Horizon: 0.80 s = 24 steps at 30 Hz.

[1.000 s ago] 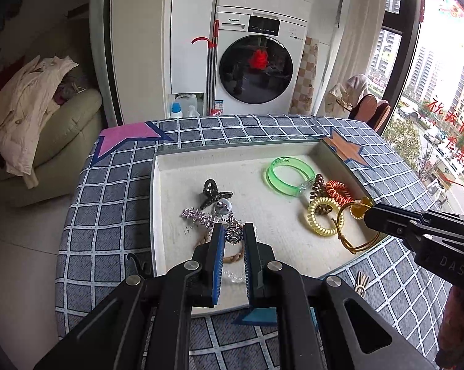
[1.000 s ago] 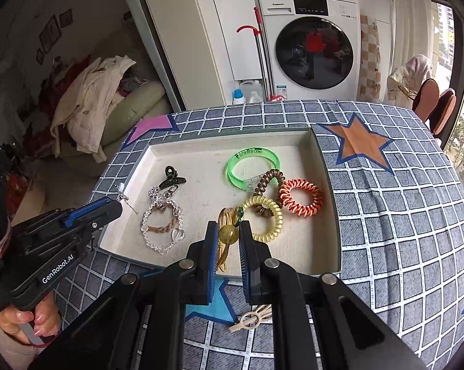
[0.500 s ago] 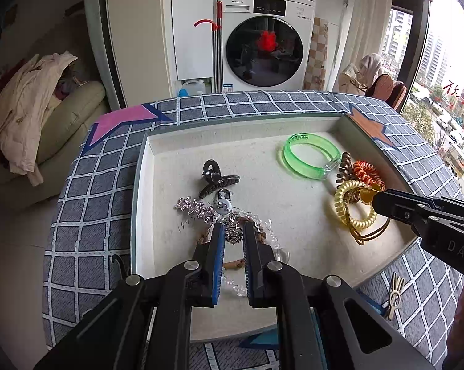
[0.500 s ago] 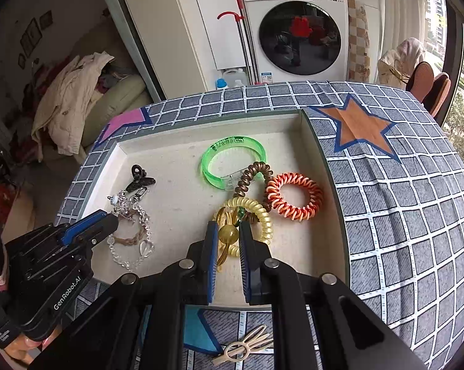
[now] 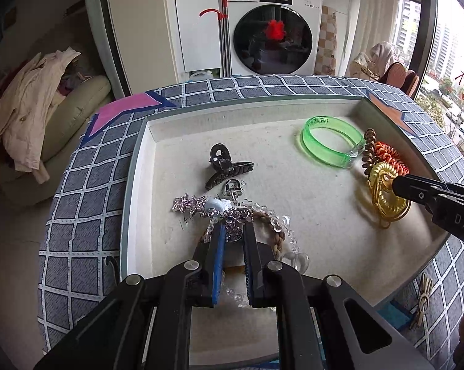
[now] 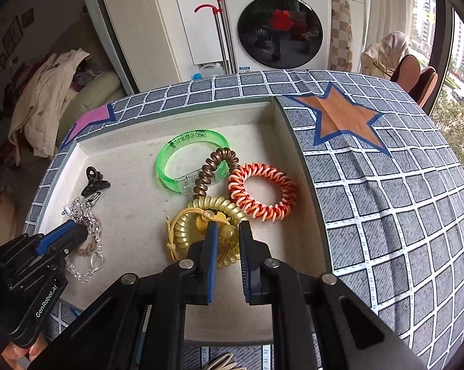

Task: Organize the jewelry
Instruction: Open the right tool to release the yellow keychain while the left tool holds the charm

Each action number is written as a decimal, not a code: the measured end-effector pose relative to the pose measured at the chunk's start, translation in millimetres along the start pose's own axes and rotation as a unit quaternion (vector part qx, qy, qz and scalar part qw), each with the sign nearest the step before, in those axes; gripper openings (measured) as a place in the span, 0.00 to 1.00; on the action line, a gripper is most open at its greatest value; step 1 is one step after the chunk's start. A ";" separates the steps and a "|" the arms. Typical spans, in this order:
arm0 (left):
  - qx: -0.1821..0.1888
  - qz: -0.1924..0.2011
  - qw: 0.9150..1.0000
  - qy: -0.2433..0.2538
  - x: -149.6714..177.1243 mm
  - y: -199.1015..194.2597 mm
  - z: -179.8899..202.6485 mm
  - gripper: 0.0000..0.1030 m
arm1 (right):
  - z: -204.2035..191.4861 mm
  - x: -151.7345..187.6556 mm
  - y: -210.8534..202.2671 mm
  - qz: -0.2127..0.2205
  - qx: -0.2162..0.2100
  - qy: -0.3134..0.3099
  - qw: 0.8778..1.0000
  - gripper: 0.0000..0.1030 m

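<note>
Two grippers work over one shallow tray that sits on the checked cloth of the desk. We see the left gripper low in the centre of its frame, its fingers narrowed around a silvery charm in the tangled chain and crystal bead pile; whether they truly bite it we cannot tell. We judge this cluster light, limp and prone to snag, so a hold on a solid charm or clasp should serve better than one on loose links. The right gripper, at the lower centre of its frame, pinches an amber bead on a thin gold elastic cord lying across the yellow spiral hair tie. The bead looks hard, smooth and slippery; the cord is soft and stretchy. Above it lie a brown spiral tie and an orange-and-white spiral tie, springy plastic coils that we expect to deform easily. The green translucent bangle is rigid and glossy. A black claw clip rests at mid-left.
</note>
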<state>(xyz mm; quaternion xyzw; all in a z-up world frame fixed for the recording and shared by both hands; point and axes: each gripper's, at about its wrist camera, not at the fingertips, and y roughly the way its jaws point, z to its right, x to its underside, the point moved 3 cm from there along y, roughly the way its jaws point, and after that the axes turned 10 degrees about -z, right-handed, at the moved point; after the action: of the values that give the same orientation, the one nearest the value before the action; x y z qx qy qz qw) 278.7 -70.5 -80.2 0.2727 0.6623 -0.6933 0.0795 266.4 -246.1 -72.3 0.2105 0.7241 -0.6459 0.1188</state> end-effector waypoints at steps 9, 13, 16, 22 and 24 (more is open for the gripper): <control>-0.006 0.000 1.000 0.005 1.6 -2.8 1.1 0.31 | -5.9 4.8 -3.6 0.002 -0.001 -0.012 1.000 0.15; -0.010 0.004 1.000 0.011 2.9 -7.2 3.4 0.31 | -5.5 5.4 -5.5 -0.002 -0.013 -0.010 1.000 0.22; -0.009 0.009 1.000 0.011 2.8 -11.7 4.3 0.31 | -6.8 7.2 -10.1 0.004 -0.014 -0.009 1.000 0.42; -0.016 0.016 1.000 0.015 3.7 -19.1 6.8 0.31 | -9.2 12.5 -23.1 0.014 -0.025 -0.009 1.000 0.42; -0.018 0.016 1.000 0.017 4.3 -19.9 7.5 0.31 | -7.9 14.8 -25.3 0.013 -0.029 -0.007 0.999 0.44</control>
<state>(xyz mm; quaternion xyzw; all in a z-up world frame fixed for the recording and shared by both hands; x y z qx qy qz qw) 263.7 -74.4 -65.1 0.2931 0.6713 -0.6755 0.0843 242.5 -238.0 -55.4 0.2119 0.7385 -0.6249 0.1388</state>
